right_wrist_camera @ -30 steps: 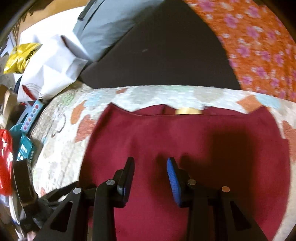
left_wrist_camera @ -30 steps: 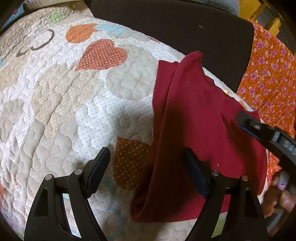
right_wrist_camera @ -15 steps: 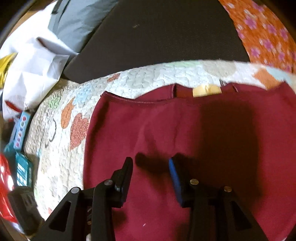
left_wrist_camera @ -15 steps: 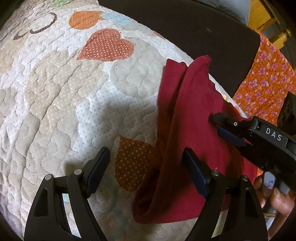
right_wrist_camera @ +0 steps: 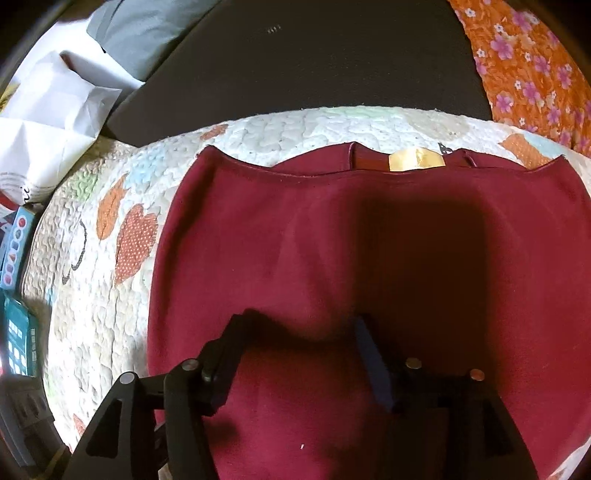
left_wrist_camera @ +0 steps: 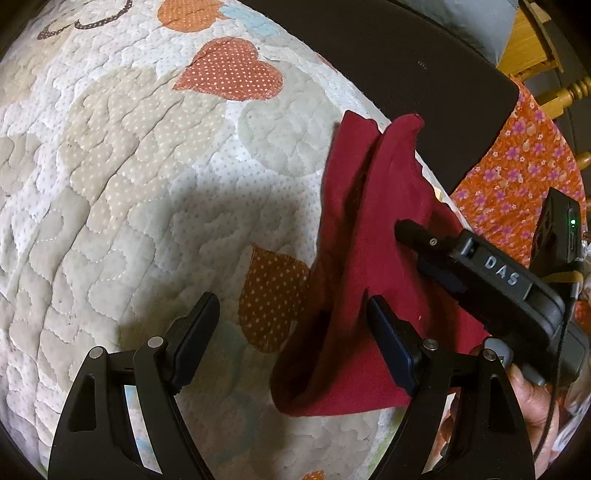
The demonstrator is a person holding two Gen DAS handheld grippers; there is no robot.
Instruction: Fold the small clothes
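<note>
A dark red garment (right_wrist_camera: 332, 240) lies spread on the heart-patterned quilt (right_wrist_camera: 110, 332), its yellow neck label (right_wrist_camera: 415, 159) at the far edge. My right gripper (right_wrist_camera: 301, 332) is low over the middle of the cloth. Its jaws are opening, and nothing is pinched between them. In the left wrist view the garment (left_wrist_camera: 369, 240) shows a raised fold along its left side. My left gripper (left_wrist_camera: 291, 325) stands open over that near-left edge, one finger (left_wrist_camera: 199, 325) above bare quilt (left_wrist_camera: 129, 184). The right gripper (left_wrist_camera: 410, 243) reaches in from the right, held by a hand (left_wrist_camera: 532, 398).
A dark cushion (right_wrist_camera: 314, 66) borders the quilt's far side, with orange floral cloth (right_wrist_camera: 535, 66) to its right. A grey pillow (right_wrist_camera: 147, 33), a white paper bag (right_wrist_camera: 48, 122) and small boxes (right_wrist_camera: 16, 243) crowd the left. A wooden chair (left_wrist_camera: 561, 92) stands beyond.
The right gripper's jaws have spread wider and it has come lower over the garment. In the left wrist view it has pushed further in from the right.
</note>
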